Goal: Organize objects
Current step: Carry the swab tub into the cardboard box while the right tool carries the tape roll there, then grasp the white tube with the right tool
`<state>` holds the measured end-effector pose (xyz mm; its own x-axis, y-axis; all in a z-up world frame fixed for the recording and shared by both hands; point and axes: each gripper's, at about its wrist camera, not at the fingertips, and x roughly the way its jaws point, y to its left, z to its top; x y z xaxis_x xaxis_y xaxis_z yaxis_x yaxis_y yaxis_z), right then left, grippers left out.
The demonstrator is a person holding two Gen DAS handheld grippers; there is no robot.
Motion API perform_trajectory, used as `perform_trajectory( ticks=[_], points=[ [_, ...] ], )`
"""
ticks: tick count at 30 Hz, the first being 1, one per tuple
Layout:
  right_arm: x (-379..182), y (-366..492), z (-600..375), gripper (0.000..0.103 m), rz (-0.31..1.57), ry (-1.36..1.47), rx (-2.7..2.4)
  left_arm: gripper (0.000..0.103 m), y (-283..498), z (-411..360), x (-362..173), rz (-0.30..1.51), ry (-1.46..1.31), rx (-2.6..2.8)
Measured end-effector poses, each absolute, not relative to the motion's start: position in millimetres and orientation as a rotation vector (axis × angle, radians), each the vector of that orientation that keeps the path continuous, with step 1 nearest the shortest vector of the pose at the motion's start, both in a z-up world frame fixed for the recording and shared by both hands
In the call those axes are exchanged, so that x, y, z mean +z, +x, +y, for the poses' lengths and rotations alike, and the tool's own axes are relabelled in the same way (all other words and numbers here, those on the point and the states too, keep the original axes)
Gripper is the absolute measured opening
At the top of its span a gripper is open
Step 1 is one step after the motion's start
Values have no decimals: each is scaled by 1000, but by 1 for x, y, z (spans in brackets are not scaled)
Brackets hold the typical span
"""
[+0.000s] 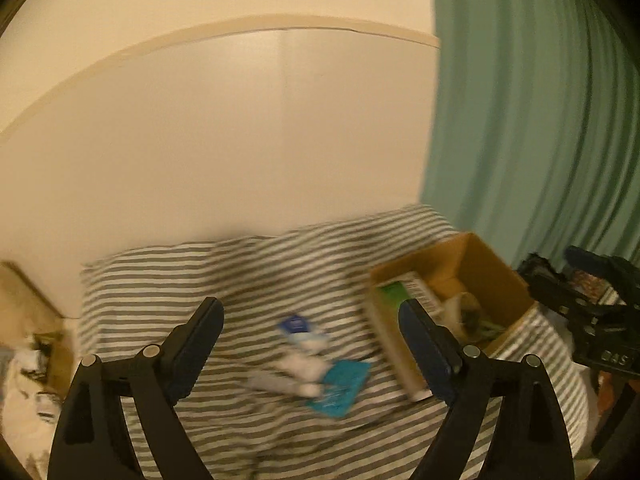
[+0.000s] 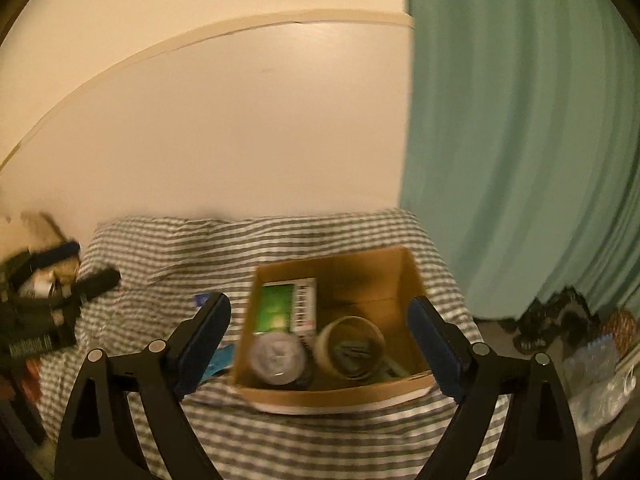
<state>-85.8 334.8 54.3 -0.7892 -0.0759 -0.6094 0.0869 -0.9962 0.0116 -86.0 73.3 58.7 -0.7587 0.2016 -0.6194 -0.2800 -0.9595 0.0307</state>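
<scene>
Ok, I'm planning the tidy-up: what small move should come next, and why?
Probably lower the left gripper toward the teal packet on the striped cover. Both grippers are open and empty; loose items lie between the left fingers, while the cardboard box already holds a tape roll and a green carton.

Both wrist cameras look forward and slightly down from above a striped bedcover point(image 1: 168, 292) toward a cream wall point(image 1: 224, 136). The left view sits further left, with the cardboard box point(image 1: 476, 264) off to its right. The right view faces that box point(image 2: 360, 272) head-on and nearer. Both share the green curtain point(image 2: 520, 140).
</scene>
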Motion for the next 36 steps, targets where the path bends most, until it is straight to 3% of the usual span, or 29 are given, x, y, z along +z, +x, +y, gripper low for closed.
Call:
perform_trajectory(
  ticks=[9,19,25,26,28,29,36],
  points=[
    [30,-57,236,90,92,888,-2795,98,-74,-42,19,119,-993,2871],
    [-87,-114,141,90,260,1270,-2579,98,-102,-109,-63,-64,-1145,2963],
    [-130,-154,100,90,302,1331,-2502,98,-125,-116,-105,78,-1264,2939],
    [-140,-162,93,89,341,1362,-2492,98,-129,-117,-109,85,-1283,2936],
    [-162,-179,82,74,404,1434,-2468,98,-135,-121,-118,84,-1318,2934],
    [-171,-187,80,71,418,1475,-2453,98,-138,-122,-125,66,-1330,2924],
    [-213,-214,68,69,532,1632,-2335,98,-151,-118,-153,-10,-1416,2827]
  ],
)
